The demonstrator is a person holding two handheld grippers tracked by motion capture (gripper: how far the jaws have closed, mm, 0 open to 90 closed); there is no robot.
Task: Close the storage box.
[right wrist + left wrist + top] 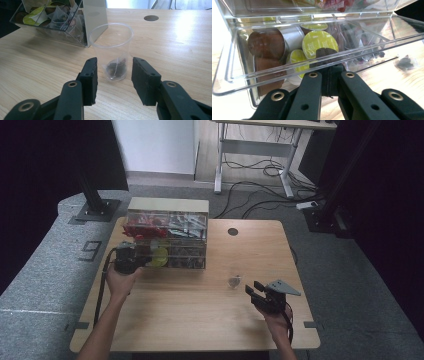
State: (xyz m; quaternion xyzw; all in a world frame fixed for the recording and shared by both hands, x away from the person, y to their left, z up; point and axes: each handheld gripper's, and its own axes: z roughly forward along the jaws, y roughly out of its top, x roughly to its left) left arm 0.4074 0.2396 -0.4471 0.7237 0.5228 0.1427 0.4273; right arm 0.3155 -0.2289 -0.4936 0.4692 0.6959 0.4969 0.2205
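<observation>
One clear plastic cup [111, 51] stands upright on the wooden table [200, 320], toward 4 o'clock from the table's centre in the high view [234, 281]. Inside it, at the bottom: one small sachet with dark contents [115, 70], a thin string running up from it.

Right gripper [114, 81]: jaws parted wide, nothing held. In the right gripper view the cup sits at 12 o'clock from the jaw tips, just beyond them, framed between them and not touching either. In the high view this gripper [253, 291] lies at 4 o'clock from the cup, held by the person's right hand [276, 319], one grey three-cornered plate on top.

One clear acrylic organiser box [167, 240] stands at 10 o'clock from the cup, well apart, on the far left part of the table. One lower drawer [312, 65] is pulled out toward the left gripper. Contents counted in the left gripper view: at least four round capsules with yellow-green lids [320, 44], two brown capsules [266, 45] at the drawer's 9 o'clock side; exact total cannot be told through the reflections. Upper tier holds red-wrapped items [142, 231]; count not readable.

Left gripper [327, 72]: jaws closed together at the drawer's front edge; a dark piece sits right at the tips, but whether the jaws pinch it cannot be told. In the high view it [134, 261] sits at the box's 7 o'clock corner, held by the left hand [121, 281].

One round hole [233, 231] in the tabletop at 12 o'clock from the cup.
</observation>
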